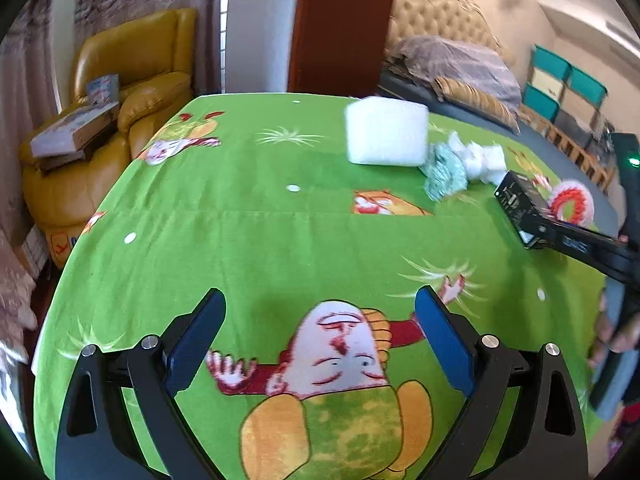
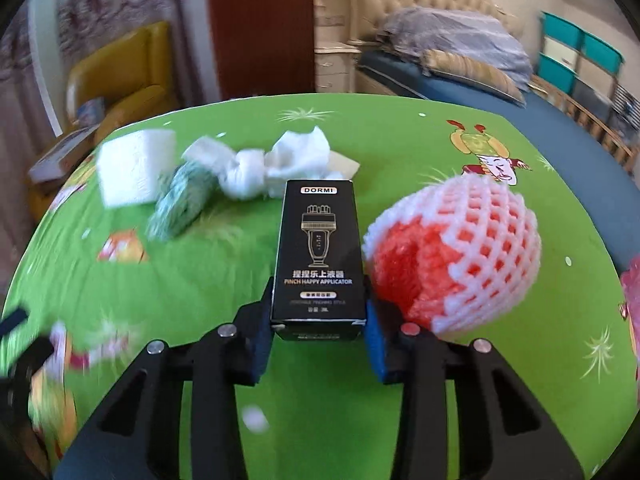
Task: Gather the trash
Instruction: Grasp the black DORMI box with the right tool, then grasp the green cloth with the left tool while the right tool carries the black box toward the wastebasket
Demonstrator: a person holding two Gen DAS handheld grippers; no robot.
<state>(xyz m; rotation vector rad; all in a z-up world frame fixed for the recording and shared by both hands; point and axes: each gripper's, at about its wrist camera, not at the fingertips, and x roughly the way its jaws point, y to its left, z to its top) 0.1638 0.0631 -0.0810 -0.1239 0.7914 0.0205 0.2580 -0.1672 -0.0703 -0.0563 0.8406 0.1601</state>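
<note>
The left tool (image 1: 320, 304) is hovering with its fingers spread apart over the green tabletop (image 1: 280, 240), while the right tool (image 2: 319, 320) is clamping a black box (image 2: 319, 256) between crumpled tissues (image 2: 280, 164) and a foam net (image 2: 460, 252).

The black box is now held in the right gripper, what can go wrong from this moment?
1. The right gripper pinches the black box only near its bottom end, so the long box might tilt or slip when carried.
2. The foam fruit net lies close beside the box; a sideways swing could knock it across the green tablecloth.
3. The left gripper is open and empty, so the crumpled tissue may stay uncollected.
</note>
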